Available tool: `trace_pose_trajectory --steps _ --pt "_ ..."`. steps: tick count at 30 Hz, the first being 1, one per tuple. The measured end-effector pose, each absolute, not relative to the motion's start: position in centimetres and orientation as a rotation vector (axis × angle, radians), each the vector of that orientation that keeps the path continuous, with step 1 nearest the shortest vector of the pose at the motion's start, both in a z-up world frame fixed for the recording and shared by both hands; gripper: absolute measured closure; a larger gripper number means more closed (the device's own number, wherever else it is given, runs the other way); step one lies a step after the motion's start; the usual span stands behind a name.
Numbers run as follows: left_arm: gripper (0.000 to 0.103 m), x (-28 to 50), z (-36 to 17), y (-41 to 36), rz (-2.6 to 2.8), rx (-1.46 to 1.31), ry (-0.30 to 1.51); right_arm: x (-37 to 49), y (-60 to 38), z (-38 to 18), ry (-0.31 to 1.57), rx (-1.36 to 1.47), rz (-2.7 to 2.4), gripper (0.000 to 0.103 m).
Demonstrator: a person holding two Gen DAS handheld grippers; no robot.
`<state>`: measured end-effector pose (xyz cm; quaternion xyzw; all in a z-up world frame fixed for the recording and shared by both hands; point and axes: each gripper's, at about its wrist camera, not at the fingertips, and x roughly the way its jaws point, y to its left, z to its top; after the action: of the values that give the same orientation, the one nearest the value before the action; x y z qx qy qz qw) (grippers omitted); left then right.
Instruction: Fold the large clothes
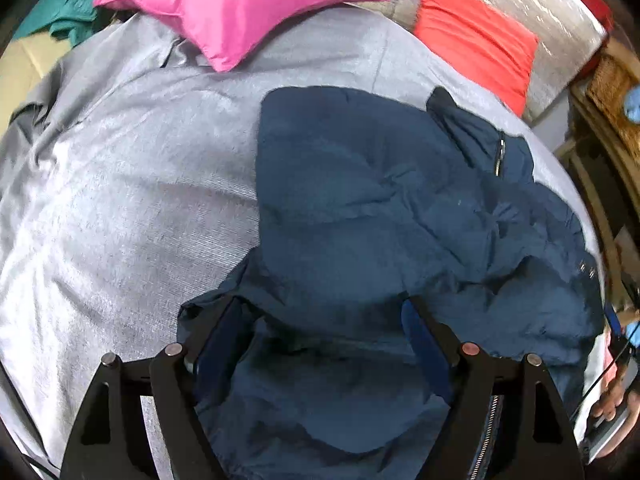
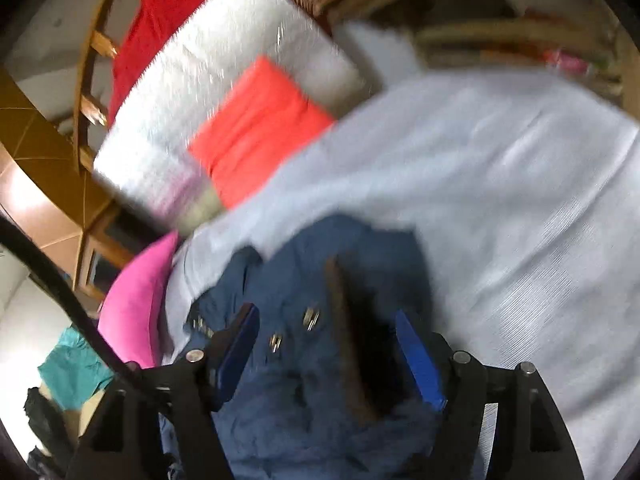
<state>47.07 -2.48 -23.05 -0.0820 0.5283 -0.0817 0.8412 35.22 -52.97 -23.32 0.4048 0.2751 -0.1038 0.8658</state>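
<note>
Left tongs and right tongs: jaws spread wide, gripping nothing, poised over crumpled navy jacket on grey bed; pink cushion beyond.

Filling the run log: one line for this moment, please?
stage: mid-fold | navy jacket: crumpled on grey bed cover | left gripper: open over jacket | right gripper: open over jacket, view blurred

Jacket on bed, before pillows
</note>
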Motion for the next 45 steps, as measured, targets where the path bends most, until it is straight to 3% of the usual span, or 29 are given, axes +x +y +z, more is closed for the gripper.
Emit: trace_pose_trajectory --steps 1,3,8,11,13,18,25,33,45 --pt "0.021 47.0 -22.7 -2.3 -0.169 -0.178 1.099 34.8 -53.0 -22.6 0.556 0.817 -0.195 0.048" --pt "0.021 46.4 -21.8 -2.2 -0.165 -0.177 1.062 35.4 -52.4 -21.5 0.564 0.755 -0.152 0.068" --pt "0.021 46.0 -21.0 -3.2 -0.155 -0.127 1.008 37.7 -48.1 -22.0 0.696 0.641 -0.036 0.068" --pt "0.021 46.5 -22.5 -4.5 -0.151 -0.048 1.062 39.2 -46.2 -25.2 0.888 0.615 -0.022 0.067" --pt "0.014 46.8 -23.4 -5.2 -0.122 0.011 1.089 39.5 -45.9 -27.0 0.943 0.623 -0.023 0.068" --pt "0.014 47.1 -23.5 -4.8 -0.123 -0.003 1.098 39.3 -45.6 -27.1 0.922 0.644 -0.044 0.068" --pt "0.003 46.7 -25.4 -5.4 -0.103 0.019 1.09 38.4 -46.6 -27.5 0.89 0.718 -0.035 0.064" --pt "0.001 45.6 -25.4 -6.7 -0.077 0.101 1.037 38.2 -46.7 -26.8 0.906 0.726 -0.053 0.065" --pt "0.001 42.4 -20.7 -10.7 -0.058 0.227 0.747 37.5 -41.7 -22.0 0.777 0.412 -0.051 0.066"
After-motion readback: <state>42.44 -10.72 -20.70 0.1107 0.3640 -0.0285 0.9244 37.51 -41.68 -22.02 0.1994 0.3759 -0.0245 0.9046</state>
